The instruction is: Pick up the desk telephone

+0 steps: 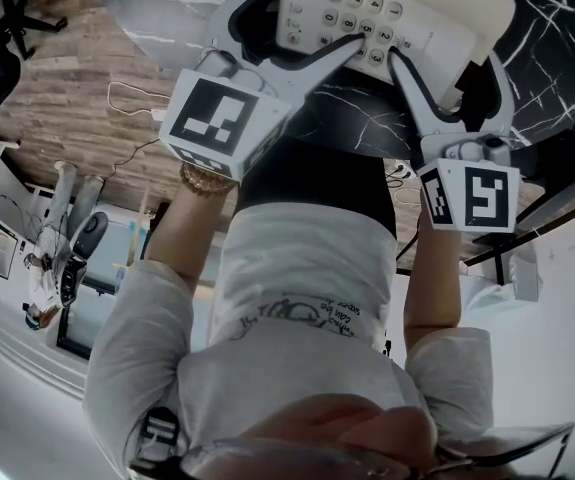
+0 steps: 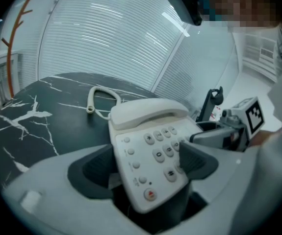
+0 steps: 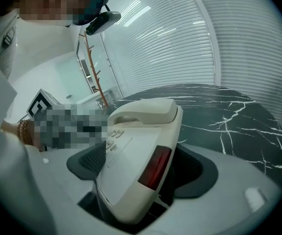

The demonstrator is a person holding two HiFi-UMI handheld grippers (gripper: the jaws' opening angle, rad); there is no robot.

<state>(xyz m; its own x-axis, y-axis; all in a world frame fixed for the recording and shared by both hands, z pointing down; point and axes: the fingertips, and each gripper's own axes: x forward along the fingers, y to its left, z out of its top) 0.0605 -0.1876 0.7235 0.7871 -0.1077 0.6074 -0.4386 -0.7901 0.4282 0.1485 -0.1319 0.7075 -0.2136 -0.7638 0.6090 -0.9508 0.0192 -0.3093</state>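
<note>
Desk telephone (image 2: 145,151) sitting on dark marble table (image 2: 47,116), near edge closest to person, handset lying in cradle. Left gripper (image 2: 145,166) straddling phone's near left part, jaws spread wide, pads not clamping. Right gripper (image 3: 140,168) straddling near right part, jaws likewise released, one reaching over keypad, other outside casing. Cord (image 2: 94,98) lying on table beyond phone.

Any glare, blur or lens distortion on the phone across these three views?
Head view: evenly lit, telephone keypad sharp, no glare. Left gripper view: strong fisheye, black corners, blinds bowed, light streaks up top; keys distinct. Right gripper view: same fisheye and dark rim; the telephone's near end looks soft.
</note>
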